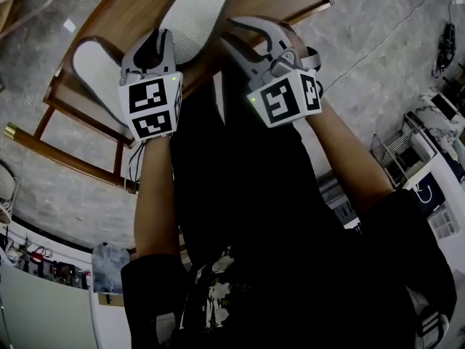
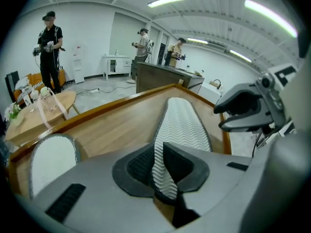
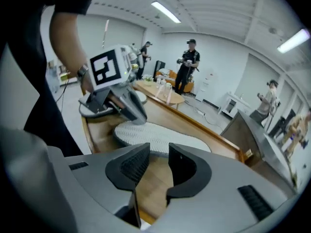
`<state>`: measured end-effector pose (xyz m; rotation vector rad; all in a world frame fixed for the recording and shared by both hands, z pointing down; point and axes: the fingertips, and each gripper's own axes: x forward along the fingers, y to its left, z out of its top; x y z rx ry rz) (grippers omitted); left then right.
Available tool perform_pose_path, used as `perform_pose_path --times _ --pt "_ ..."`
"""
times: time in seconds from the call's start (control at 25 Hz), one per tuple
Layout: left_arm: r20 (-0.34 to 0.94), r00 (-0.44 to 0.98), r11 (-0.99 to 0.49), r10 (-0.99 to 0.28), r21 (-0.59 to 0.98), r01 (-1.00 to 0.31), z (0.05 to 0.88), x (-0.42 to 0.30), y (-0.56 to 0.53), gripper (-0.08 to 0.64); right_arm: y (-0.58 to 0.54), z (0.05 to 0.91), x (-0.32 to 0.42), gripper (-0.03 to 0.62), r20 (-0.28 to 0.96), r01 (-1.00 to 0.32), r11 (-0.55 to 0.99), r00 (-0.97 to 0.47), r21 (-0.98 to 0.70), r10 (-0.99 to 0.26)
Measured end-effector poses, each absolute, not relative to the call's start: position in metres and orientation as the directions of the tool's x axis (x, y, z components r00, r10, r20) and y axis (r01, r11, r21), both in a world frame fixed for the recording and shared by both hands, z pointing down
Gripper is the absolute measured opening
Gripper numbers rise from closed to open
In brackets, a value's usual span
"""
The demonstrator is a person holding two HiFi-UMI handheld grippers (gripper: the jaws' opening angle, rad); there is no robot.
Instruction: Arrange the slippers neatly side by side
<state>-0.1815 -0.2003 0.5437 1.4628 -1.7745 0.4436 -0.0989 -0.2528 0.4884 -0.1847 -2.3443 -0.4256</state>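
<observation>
A slipper point(image 1: 197, 11) lies sole up, with a white zigzag tread, on the wooden table point(image 1: 123, 13). My left gripper point(image 1: 156, 48) is shut on its near end. In the left gripper view the slipper point(image 2: 182, 123) narrows into the gap between the dark pads of that gripper point(image 2: 163, 166), which press on it from both sides. A second white slipper point(image 1: 94, 67) lies to the left, apart from the first, and shows as the second slipper point(image 2: 51, 161) at that view's lower left. My right gripper point(image 1: 251, 43) stands open beside the held slipper point(image 3: 160, 135); only bare wood shows between the jaws of the right gripper point(image 3: 153, 166).
The table's raised wooden rim point(image 2: 97, 111) runs round the slippers, with marble floor point(image 1: 65, 187) below. Behind stand a round table with glassware point(image 2: 41, 113), a dark counter point(image 2: 163, 76) and several people holding grippers.
</observation>
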Motion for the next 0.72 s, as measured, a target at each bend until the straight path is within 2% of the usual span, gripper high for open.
perform_pose_path --times 0.2,0.4,0.6,0.72 --pt "0.740 -0.013 0.291 -0.673 0.249 -0.924 0.545 -0.183 -0.201 0.055 -0.246 0.509 -0.099 0.112 0.734 0.465 0.789 -0.679 0.401 0.027" --pt "0.736 0.006 0.265 -0.677 0.251 -0.931 0.544 -0.183 -0.202 0.055 -0.228 0.523 -0.101 0.107 0.768 0.696 0.536 -0.627 0.478 0.128" --pt "0.731 0.031 0.256 -0.682 0.278 -0.926 0.545 -0.183 -0.205 0.055 -0.229 0.538 -0.093 0.121 0.804 0.799 0.327 -0.573 0.505 0.158" --pt "0.727 0.039 0.248 -0.686 0.283 -0.927 0.545 -0.182 -0.205 0.055 -0.227 0.542 -0.092 0.121 0.804 0.813 0.270 -0.569 0.517 0.173"
